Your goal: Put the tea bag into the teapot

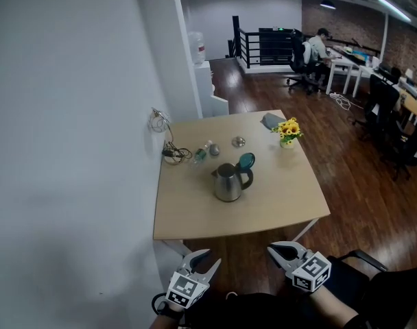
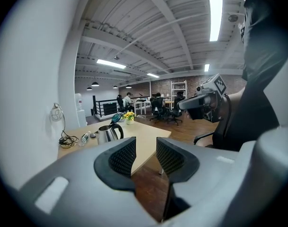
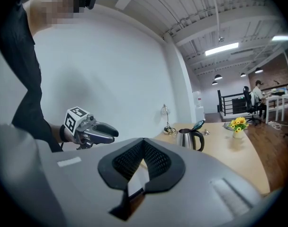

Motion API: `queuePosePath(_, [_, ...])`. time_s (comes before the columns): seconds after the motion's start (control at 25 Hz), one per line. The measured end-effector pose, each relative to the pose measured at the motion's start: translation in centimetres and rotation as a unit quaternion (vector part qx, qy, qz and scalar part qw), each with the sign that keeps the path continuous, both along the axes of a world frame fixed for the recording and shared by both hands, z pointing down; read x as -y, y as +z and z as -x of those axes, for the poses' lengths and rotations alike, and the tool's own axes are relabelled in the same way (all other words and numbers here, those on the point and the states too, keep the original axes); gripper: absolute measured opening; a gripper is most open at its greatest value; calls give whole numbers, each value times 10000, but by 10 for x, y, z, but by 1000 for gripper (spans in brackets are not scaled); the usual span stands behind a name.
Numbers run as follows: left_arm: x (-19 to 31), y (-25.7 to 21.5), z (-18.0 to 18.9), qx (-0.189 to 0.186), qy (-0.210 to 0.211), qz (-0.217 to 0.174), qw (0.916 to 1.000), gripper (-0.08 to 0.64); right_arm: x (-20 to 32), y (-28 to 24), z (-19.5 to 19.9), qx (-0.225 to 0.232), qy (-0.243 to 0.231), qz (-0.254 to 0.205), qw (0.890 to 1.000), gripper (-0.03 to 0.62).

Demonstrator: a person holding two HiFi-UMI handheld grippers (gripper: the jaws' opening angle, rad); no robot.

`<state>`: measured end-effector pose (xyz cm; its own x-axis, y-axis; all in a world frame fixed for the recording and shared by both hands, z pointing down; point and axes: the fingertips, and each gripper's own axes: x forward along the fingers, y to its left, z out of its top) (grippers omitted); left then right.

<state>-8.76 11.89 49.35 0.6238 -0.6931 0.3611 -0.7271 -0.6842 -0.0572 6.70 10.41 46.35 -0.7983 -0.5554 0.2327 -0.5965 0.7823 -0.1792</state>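
On the table, near its middle, stands the teapot. It is shiny metal, round and fat, with a black handle, and its blue-green lid is flipped up. The table top is smooth, pale wood, and square.

Only the head view looks down on the small things behind the pot: a little clear bottle, a small round metal thing, a grey lump by the far edge, and a tangle of black wires at the white wall. They are too small to tell whether one is the tea bag. Yellow flowers sit in a small pot at the far right corner. The floor is dark, shiny wood.

The left gripper and the right gripper hang in front of the table's near edge, well apart from the teapot. Each has a white cube with black squares.

The left gripper view shows bumpy black pads with a middle-sized gap, and only table edge and floor show between them. It also shows ceiling beams and long lights.

The right gripper view shows the pad tips touching, like a roof. I see nothing pinched there.
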Motion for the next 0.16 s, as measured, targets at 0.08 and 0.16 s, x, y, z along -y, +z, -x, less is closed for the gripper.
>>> queuePosePath(0.08, [-2, 0, 0, 34, -32, -16, 10000, 129, -2, -2, -1, 6, -24, -35, 10000, 8])
queuePosePath(0.16, [-5, -1, -1, 27, -45, -29, 10000, 129, -4, -3, -3, 1, -41, -60, 10000, 8])
